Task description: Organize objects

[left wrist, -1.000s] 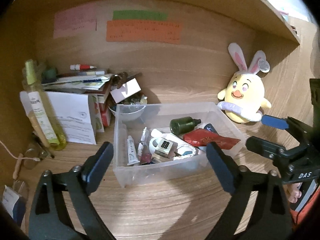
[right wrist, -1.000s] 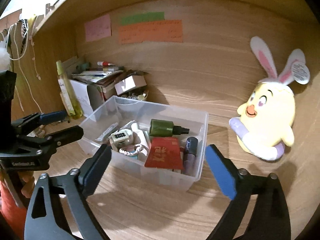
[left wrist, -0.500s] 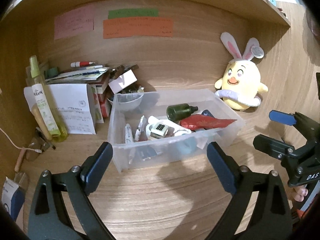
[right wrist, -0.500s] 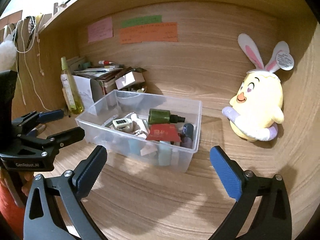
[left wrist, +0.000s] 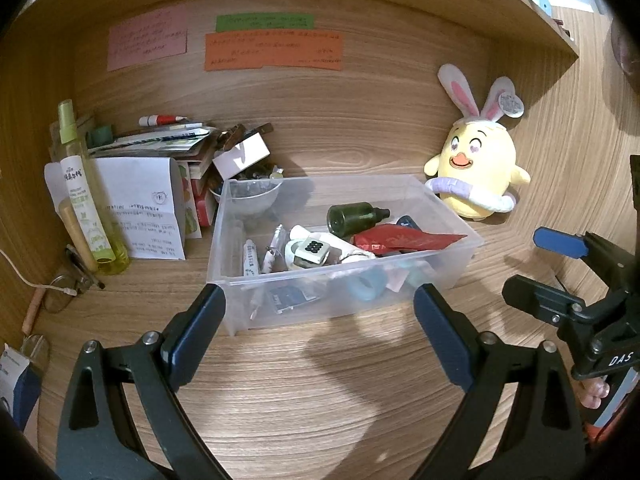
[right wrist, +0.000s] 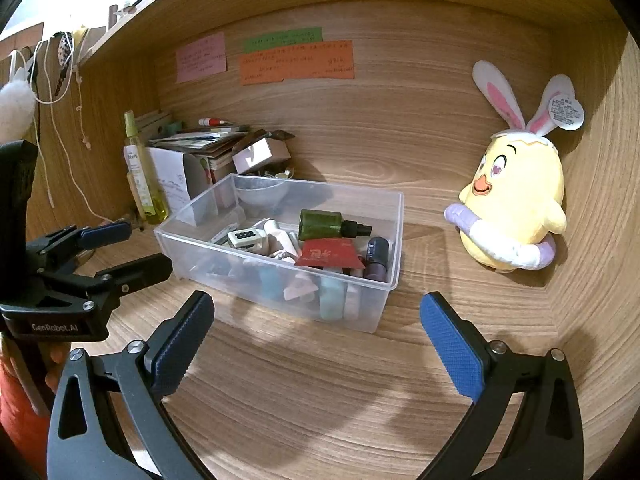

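Observation:
A clear plastic bin stands on the wooden desk, also in the right wrist view. It holds a dark green bottle, a red packet, a white tube and several other small items. My left gripper is open and empty, just in front of the bin. My right gripper is open and empty, in front of the bin's right end. Each gripper shows in the other's view, the right one and the left one.
A yellow plush chick with bunny ears sits at the back right. A tall yellow-green spray bottle, a white leaflet, stacked papers and a small box crowd the back left. Glasses lie at the left edge.
Both grippers have drawn back and lowered from the bin, which now looks smaller and farther. Both stay open and empty.

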Demonstrator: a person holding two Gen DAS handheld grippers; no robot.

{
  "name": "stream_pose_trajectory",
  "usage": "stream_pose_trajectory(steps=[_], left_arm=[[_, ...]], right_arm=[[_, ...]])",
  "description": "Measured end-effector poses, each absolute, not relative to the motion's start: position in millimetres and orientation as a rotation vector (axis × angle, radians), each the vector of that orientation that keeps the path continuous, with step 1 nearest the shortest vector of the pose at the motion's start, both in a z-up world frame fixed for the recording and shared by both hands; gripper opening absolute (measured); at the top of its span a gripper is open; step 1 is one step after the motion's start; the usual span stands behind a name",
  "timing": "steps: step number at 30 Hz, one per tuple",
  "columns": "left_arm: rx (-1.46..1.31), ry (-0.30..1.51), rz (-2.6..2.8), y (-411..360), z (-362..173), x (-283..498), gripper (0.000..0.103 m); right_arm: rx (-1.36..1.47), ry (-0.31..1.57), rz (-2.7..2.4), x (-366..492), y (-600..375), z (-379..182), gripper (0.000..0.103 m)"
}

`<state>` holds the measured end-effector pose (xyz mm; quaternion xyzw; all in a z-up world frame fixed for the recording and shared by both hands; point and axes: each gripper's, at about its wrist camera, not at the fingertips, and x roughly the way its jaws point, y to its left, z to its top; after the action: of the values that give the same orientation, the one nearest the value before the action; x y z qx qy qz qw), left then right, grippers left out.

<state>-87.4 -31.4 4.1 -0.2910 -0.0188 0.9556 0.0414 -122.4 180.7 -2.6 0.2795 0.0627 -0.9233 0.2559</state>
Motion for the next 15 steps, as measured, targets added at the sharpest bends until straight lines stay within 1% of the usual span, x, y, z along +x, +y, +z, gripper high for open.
stream_pose_trajectory(steps=[15], left_arm=[[-0.88,-0.067,2.924,-31.1,6.5,-86.4,0.097]], right_arm=[[0.769,0.158,-2.494,-123.2,181.2,-3.4,0.103]])
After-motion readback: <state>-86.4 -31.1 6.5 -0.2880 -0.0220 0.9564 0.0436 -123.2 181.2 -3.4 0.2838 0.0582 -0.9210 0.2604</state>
